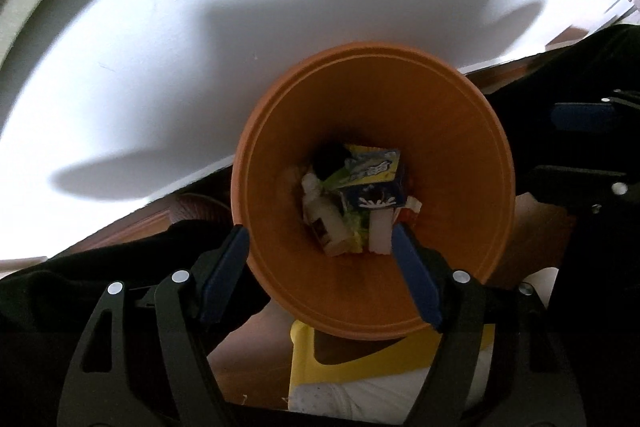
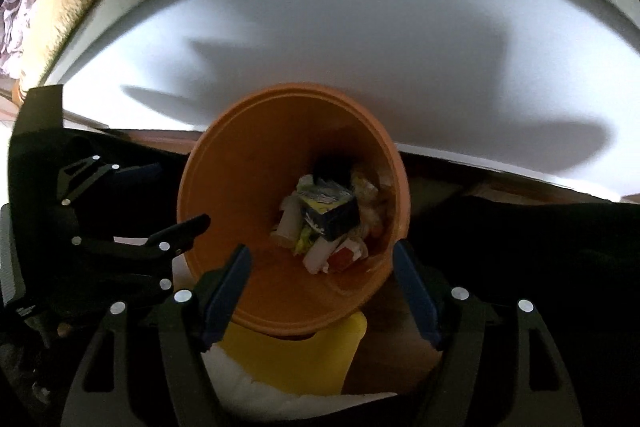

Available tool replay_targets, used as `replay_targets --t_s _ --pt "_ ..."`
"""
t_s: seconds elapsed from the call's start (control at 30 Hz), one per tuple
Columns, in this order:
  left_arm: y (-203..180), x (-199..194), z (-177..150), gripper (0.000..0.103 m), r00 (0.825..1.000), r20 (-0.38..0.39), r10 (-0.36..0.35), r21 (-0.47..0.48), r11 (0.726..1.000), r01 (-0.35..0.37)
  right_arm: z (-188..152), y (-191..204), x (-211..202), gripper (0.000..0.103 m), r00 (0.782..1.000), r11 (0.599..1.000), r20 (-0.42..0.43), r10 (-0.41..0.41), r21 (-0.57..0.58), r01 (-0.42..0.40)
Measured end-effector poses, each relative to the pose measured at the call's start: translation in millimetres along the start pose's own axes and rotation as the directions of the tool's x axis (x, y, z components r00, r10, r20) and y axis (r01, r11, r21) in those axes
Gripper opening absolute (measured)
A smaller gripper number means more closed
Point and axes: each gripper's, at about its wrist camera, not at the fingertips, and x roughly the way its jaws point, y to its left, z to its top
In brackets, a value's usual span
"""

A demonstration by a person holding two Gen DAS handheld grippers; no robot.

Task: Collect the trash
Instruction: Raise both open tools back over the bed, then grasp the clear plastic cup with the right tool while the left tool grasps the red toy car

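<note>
Both views look down into an orange bin (image 1: pixel 280 131) that stands just off the near edge of a white table (image 1: pixel 160 47), below its level, where trash from the top can be dropped straight in. The bin is well filled at the bottom: a blue-and-yellow carton (image 1: pixel 372 183) lies on top, tilted, with a pale bottle (image 1: pixel 324 223) beside it and a white block (image 1: pixel 380 231) against the near wall; scraps of paper and something red lie around them, too jumbled to name. A yellow stool (image 1: pixel 316 375), as it seems, shows under the bin's near rim.

The left gripper (image 1: pixel 320 275) hangs over the bin's mouth, its jaws wide and nothing between the blue pads. The right gripper (image 2: pixel 322 287) hangs likewise, wide and empty, over the near rim. Their posture suits a drop into the bin, so the collected trash lies inside and neither hand carries any. No trash shows on the visible part of the table, which suggests the task is near its end.
</note>
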Motion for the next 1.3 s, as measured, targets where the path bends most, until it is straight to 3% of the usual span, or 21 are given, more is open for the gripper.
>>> replay_targets --t_s 0.2,0.3,0.4,0.57,0.63,0.73,0.83,1.03,1.2,1.3 --pt "-1 -23 -3 0.072 0.998 0.054 -0.034 0.01 0.999 0.033 -1 0 -29 0.072 0.998 1.0 0.066 -0.011 0.003 0.011" --pt "0 -54 -3 0.072 0.99 0.133 -0.052 0.039 0.998 0.048 -1 4 -60 0.072 0.991 1.0 0.137 -0.004 -0.014 0.006" --pt "2 -93 0 0.072 0.971 0.234 -0.056 0.054 0.998 0.044 5 6 -108 0.072 0.969 0.999 0.249 0.006 -0.043 0.005" --pt "9 -156 8 0.073 0.915 0.402 -0.017 0.029 1.0 0.006 34 -5 -183 0.072 0.902 0.994 0.426 -0.073 -0.039 0.099" --pt "12 -175 13 0.081 0.889 0.458 -0.002 0.012 1.0 -0.004 55 -12 -203 0.073 0.873 0.99 0.475 -0.113 -0.021 0.14" --pt "15 -198 25 0.082 0.851 0.524 0.035 -0.016 0.999 -0.032 83 -24 -218 0.073 0.846 0.985 0.511 -0.15 0.007 0.171" --pt "19 -209 42 0.082 0.831 0.555 0.047 -0.048 0.999 -0.024 123 -41 -221 0.073 0.828 0.974 0.516 -0.218 0.058 0.22" --pt "26 -217 68 0.082 0.829 0.559 0.013 -0.069 0.997 0.031 178 -72 -207 0.068 0.825 0.95 0.472 -0.311 0.118 0.29" --pt "25 -215 81 0.082 0.835 0.55 0.002 -0.065 0.997 0.04 193 -83 -194 0.06 0.831 0.935 0.431 -0.353 0.134 0.327" --pt "27 -211 92 0.082 0.842 0.539 -0.013 -0.067 0.996 0.058 195 -90 -187 0.034 0.834 0.926 0.402 -0.377 0.138 0.352"
